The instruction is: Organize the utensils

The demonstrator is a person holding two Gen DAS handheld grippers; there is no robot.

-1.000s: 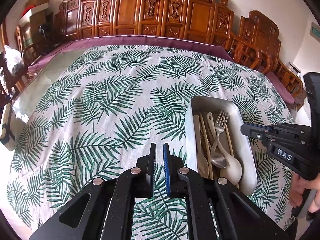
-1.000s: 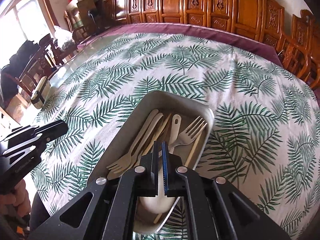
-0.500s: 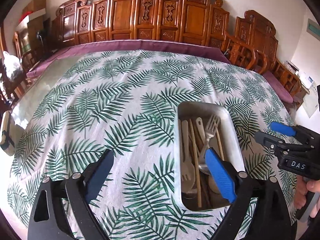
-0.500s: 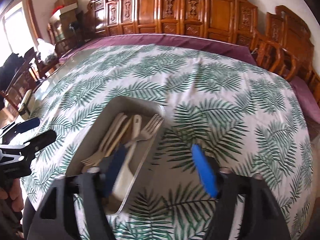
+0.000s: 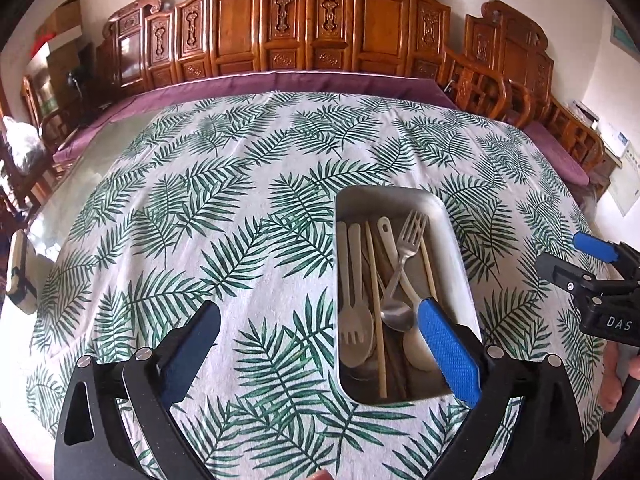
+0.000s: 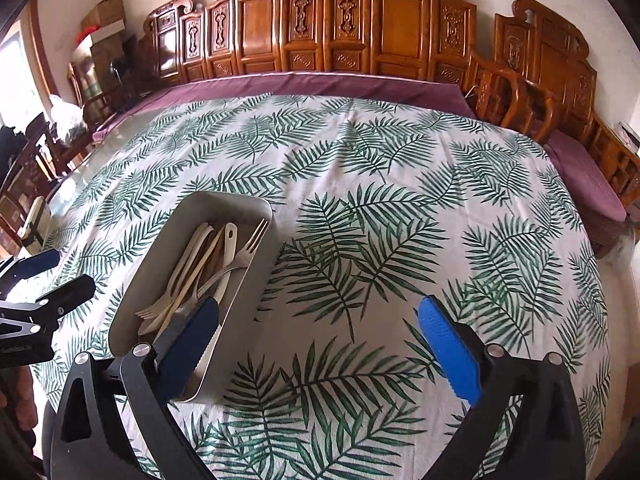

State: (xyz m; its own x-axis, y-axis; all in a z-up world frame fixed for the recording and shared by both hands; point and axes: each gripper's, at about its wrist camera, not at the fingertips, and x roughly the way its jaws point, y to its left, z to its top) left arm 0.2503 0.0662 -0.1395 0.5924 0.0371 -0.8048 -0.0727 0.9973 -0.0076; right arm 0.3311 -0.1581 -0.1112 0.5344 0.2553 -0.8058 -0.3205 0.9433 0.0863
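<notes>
Both tongs up over the worktop (image 5: 248, 240), pointing down at the palm-leaf cloth (image 6: 360, 184). Left tongs (image 5: 318, 354) spread wide & still opening, nothing between the blue pads (image 5: 448, 356) but cloth and the near-left corner of the tray. Right tongs (image 6: 318, 350) same story: jaws wide, still opening, only leaf print underneath plus the tray's near corner behind the left pad. Nothing gripped either side.

Utensils all sitting in the metal tray (image 5: 452, 248), a rounded-corner rectangular pan flat on the cloth, toward the near-right of the worktop in the left-wrist view, near-left in the right-wrist view (image 6: 160, 264). Inside, lying lengthwise & overlapping: steel fork (image 5: 410, 236) tines toward the far end, steel spoon (image 5: 396, 316) bowl toward the near end, white ladle-type spoon (image 5: 416, 346) w/ hole in the handle, two pale plastic pcs (image 5: 352, 320) on the left side incl. a fork w/ tines near, light wooden chopsticks (image 5: 376, 312) running along the tray. Exact count hard to tell, too stacked.

Right tongs also seen from the left-wrist view at far right edge (image 5: 576, 256), held by a hand (image 5: 612, 376). Left tongs likewise at the left edge of the right-wrist view (image 6: 54, 278). Carved wooden chairs (image 5: 320, 28) lined up along the far side, purple cloth (image 6: 340, 84) edging under the leaf print.
</notes>
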